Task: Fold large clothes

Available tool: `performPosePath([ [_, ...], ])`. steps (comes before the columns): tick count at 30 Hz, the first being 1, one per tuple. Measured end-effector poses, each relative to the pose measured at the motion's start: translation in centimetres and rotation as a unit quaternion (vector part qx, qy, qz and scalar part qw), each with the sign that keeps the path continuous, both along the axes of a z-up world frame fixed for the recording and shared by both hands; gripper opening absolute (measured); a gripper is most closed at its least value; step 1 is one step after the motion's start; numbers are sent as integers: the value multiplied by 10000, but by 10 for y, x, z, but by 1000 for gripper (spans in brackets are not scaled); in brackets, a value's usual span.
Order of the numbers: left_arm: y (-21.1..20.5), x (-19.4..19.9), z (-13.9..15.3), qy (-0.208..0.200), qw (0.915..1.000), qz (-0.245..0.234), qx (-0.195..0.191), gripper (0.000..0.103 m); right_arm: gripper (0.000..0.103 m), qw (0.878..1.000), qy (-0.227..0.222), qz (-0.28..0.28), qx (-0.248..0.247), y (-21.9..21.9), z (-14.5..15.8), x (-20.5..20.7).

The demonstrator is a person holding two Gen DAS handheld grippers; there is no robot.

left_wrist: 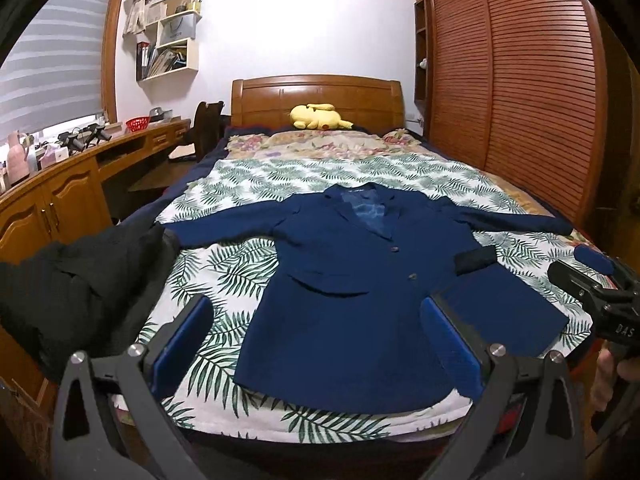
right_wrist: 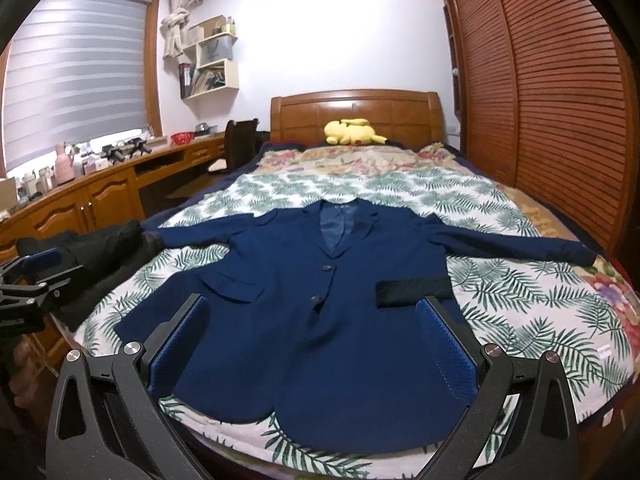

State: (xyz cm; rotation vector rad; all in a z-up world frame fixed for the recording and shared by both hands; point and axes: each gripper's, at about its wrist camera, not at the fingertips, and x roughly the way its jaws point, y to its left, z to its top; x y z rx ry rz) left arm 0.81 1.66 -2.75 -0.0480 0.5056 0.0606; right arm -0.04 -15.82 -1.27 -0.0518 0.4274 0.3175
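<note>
The wide bed with its white, green-palm-leaf printed cotton cover (left_wrist: 224, 264) carries the navy-blue woven suit jacket (right_wrist: 320, 320), which lies face up and flat, collar toward the wooden headboard and hem toward both claws, so its long axis runs straight away from them while the sleeves stretch out sideways. A heap of black, soft garment (left_wrist: 80, 280) slumps over the bed's left edge. On the jacket's right front sits a small dark, rectangular folded cloth (right_wrist: 412, 294). The left claw (left_wrist: 320, 344) hovers spread wide near the hem, gripping nothing; the right claw (right_wrist: 312, 344) hovers likewise spread and empty, centred over the hem, seemingly equally near.
</note>
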Motion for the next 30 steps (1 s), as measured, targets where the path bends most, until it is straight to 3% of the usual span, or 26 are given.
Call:
performPosePath([
  [8,17,15,-20,125,9999,56,18,103,103,9998,82,147,-46,11,-18,24],
  [20,46,80,-55,452,9988,73,199,103,103,9980,335,533,-33,39,-52,100],
  [30,87,141,-56,603,9979,240,73,103,103,9958,344,849,8,72,-49,172],
])
